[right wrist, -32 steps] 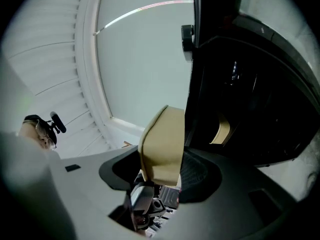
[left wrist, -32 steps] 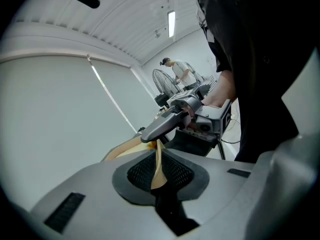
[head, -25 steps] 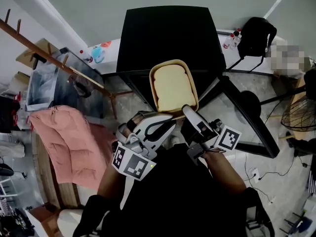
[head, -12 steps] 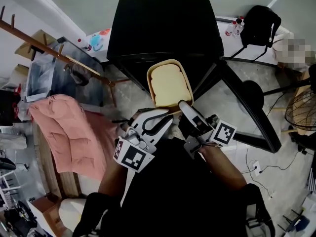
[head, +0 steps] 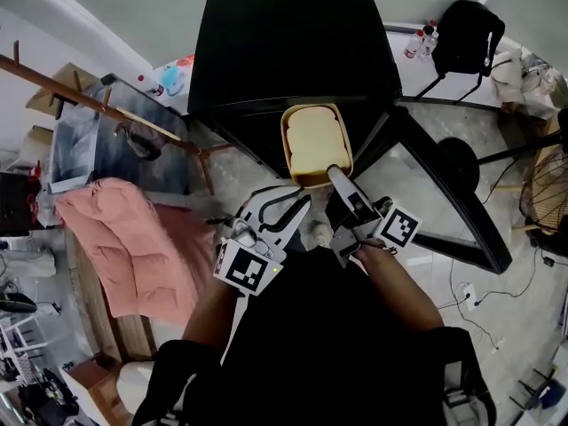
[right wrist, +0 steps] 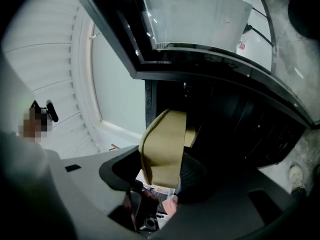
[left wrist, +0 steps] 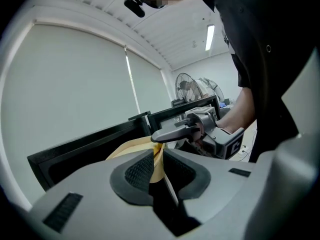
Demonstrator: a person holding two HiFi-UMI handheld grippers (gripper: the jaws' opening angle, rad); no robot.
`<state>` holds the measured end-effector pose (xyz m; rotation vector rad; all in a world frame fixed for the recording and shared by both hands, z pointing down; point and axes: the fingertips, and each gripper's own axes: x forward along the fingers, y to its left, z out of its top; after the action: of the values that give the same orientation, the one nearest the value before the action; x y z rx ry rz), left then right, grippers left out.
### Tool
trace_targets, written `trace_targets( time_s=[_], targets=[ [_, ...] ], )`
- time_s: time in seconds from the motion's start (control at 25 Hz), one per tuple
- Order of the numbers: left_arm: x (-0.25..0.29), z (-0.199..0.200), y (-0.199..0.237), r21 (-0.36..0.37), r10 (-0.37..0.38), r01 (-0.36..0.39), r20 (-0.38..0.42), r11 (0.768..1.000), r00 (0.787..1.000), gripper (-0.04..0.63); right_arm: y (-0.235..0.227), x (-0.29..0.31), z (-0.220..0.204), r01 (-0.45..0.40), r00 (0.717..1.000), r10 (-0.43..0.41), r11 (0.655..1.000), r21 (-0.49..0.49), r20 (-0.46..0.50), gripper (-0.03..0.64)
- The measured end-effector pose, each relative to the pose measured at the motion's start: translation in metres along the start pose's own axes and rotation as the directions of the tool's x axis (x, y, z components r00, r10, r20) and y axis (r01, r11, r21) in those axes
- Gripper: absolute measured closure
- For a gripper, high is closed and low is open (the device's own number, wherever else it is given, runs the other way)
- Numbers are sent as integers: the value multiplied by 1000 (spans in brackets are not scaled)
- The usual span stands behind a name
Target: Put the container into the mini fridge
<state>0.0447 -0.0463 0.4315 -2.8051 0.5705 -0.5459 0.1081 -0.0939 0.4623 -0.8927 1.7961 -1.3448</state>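
The beige lidded container hangs level in front of the open black mini fridge, its far end at the dark opening. My right gripper is shut on its near right end; in the right gripper view the container fills the jaws, with the fridge's dark inside just beyond. My left gripper sits at the near left edge. In the left gripper view the container's thin rim is pinched between the almost closed pads of the left gripper.
The fridge door stands swung open to the right. A pink quilted jacket and a wooden rack are on the left. A black bag and a fan are on the right.
Both grippers have carried the container forward toward the fridge opening, so it now looks smaller and farther from my body.
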Motion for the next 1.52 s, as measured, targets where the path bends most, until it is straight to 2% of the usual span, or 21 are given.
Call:
trace_targets(
  time_s=[0.36, 0.6, 0.84, 1.52],
  targets=[
    [5, -19, 26, -61, -36, 36, 12, 997, 999, 526, -46, 19, 16, 91, 994, -91, 996, 10, 62, 393],
    [9, -34, 41, -114, -53, 52, -3, 992, 999, 526, -59, 36, 29, 101, 987, -105, 994, 41, 119, 393],
    [6, -45, 54, -130, -68, 66, -13, 989, 998, 526, -78, 51, 39, 122, 979, -133, 989, 78, 154, 393],
    [-7, -63, 81, -176, -55, 54, 0, 983, 999, 528, -96, 84, 62, 106, 976, -126, 988, 115, 178, 393]
  ],
)
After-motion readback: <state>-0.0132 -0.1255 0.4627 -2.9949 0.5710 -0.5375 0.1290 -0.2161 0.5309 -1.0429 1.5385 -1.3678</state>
